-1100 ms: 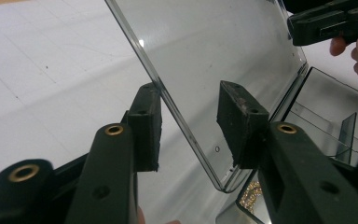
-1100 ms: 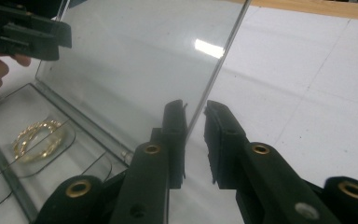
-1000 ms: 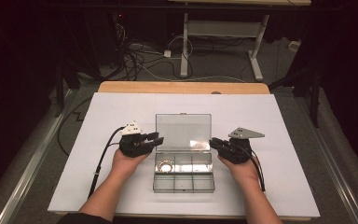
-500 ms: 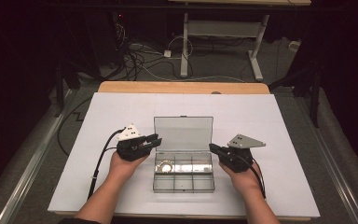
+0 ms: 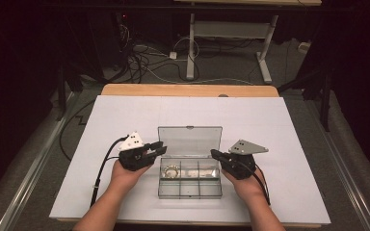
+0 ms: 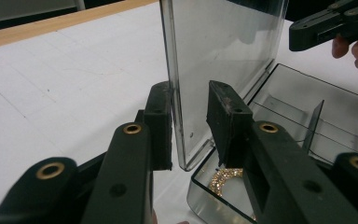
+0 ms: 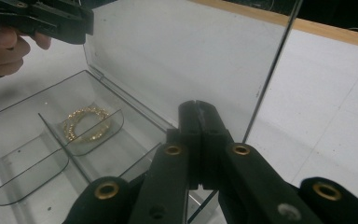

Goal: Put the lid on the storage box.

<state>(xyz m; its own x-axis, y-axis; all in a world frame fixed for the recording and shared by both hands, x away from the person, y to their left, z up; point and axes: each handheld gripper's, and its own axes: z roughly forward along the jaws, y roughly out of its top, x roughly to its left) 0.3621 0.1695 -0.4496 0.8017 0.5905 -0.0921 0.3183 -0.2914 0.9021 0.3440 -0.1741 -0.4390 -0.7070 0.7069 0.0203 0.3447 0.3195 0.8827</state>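
A clear plastic compartment box [image 5: 190, 196] sits mid-table with its lid [image 5: 190, 142] standing upright. A gold bracelet [image 5: 170, 170] lies in the back left compartment. My left gripper [image 5: 160, 147] is at the lid's left edge. In the left gripper view its jaws [image 6: 190, 100] have just been closing and straddle the lid [image 6: 223, 46]. One pad sits against the lid and a gap remains at the other, with the bracelet [image 6: 226, 179] below. My right gripper [image 5: 214, 153] is by the box's right side. Its jaws [image 7: 198, 105] are shut on nothing, just in front of the lid [image 7: 186, 51].
The box rests on a white sheet [image 5: 270, 125] over a wooden table whose back edge [image 5: 188, 90] shows. Bare sheet lies on both sides of the hands. Cables [image 5: 144, 57] and desk legs stand on the floor beyond.
My right gripper has drawn back slightly toward the near edge, and its jaws have come together. The left hand has stayed at the lid's edge.
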